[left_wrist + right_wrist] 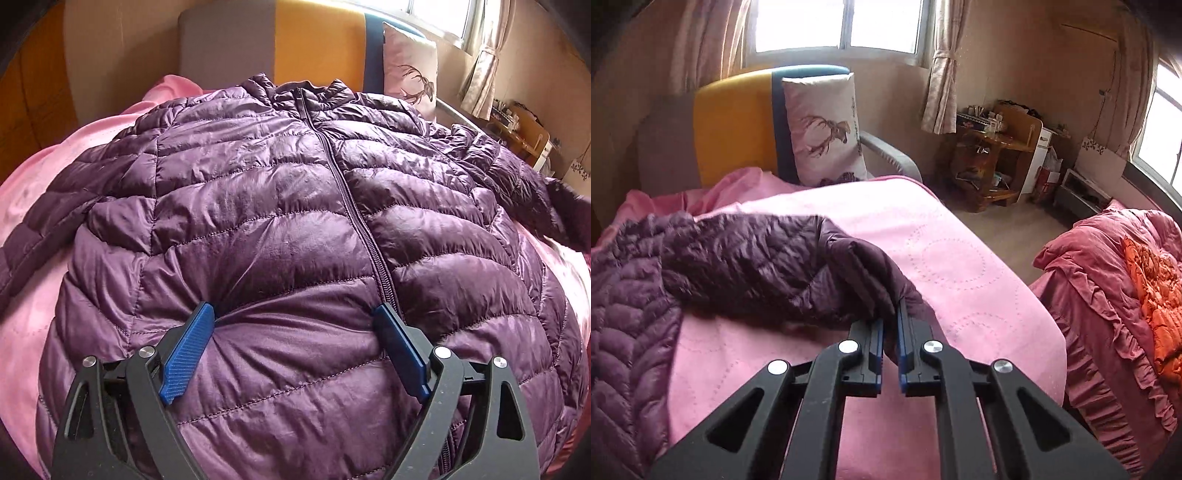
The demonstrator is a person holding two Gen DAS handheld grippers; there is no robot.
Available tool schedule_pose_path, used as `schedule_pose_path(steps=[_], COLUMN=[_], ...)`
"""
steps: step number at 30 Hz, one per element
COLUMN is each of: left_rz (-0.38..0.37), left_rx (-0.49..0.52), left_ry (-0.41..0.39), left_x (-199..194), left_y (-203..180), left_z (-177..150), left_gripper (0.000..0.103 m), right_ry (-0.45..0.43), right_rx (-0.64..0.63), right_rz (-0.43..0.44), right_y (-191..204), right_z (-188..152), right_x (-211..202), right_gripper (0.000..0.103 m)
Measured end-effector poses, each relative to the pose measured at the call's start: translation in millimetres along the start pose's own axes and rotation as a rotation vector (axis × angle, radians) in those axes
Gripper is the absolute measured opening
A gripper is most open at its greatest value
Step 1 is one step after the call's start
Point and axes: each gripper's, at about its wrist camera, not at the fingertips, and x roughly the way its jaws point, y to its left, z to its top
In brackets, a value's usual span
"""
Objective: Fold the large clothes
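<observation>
**Purple down jacket spread on pink bed cover, right sleeve end pinched**

In the left wrist view, the purple quilted down jacket [295, 206] is seen front-up and zipped, its collar toward 12 o'clock and its hem toward 6 o'clock, spread over the pink bed cover [33, 206]. The zipper [354, 206] is shown running down the middle of the jacket; this is not visible in the right wrist view. One sleeve is laid out toward 9 o'clock, and the other is carried off toward 3 o'clock, where it is blurred.

In the right wrist view, only the jacket's edge is caught at 9 o'clock, while the sleeve [768, 266] is seen lifted across the cover [960, 258]. A deer-print pillow [823, 129] against the yellow headboard [735, 125] is placed at 12 o'clock, a wooden side table [990, 158] at 2 o'clock, and a red ruffled quilt [1108, 295] at 3 o'clock.

The left gripper [295, 317] is angled steeply downward, its jaws spread wide. Both blue fingertips [201, 317] are pressed into the padding of the lower front, one at 9 o'clock of the zipper and one just beside it; fabric is bulged between them but is not clamped.

The right gripper [890, 317] is pointed down at a shallower angle, its jaws drawn nearly together. The sleeve's end is pinched between the pads [877, 339] and held above the cover.
</observation>
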Motion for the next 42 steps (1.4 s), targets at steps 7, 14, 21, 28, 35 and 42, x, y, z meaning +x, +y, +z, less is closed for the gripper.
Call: schedule_pose_path(steps=[7, 14, 21, 28, 35, 42], left_rz=[0.007, 0.01, 0.007, -0.022, 0.095, 0.044], left_rx=[0.002, 0.01, 0.01, 0.01, -0.016, -0.167], left_ry=[0.004, 0.009, 0.03, -0.06, -0.113, -0.017], left_x=[2.6, 3.6, 2.2, -24.0, -7.2, 21.4], left_y=[-0.2, 3.4, 4.0, 8.6, 38.0, 82.1], left_z=[1.2, 1.5, 3.8, 38.4, 65.1, 36.0], left_gripper=[0.089, 0.089, 0.09, 0.09, 0.09, 0.09], right_ry=[0.066, 0.348, 0.197, 0.056, 0.146, 0.272], right_rx=[0.226, 0.247, 0.128, 0.024, -0.107, -0.116], right_rz=[-0.101, -0.271, -0.457, -0.001, 0.439, 0.296], right_y=[-90.1, -109.3, -71.3, 60.5, 245.3, 289.3], right_z=[46.9, 6.9, 12.4, 34.8, 22.6, 7.5], right_x=[32.8, 147.9, 126.6, 86.6, 106.3, 185.6], right_gripper=[0.004, 0.003, 0.078, 0.085, 0.075, 0.074])
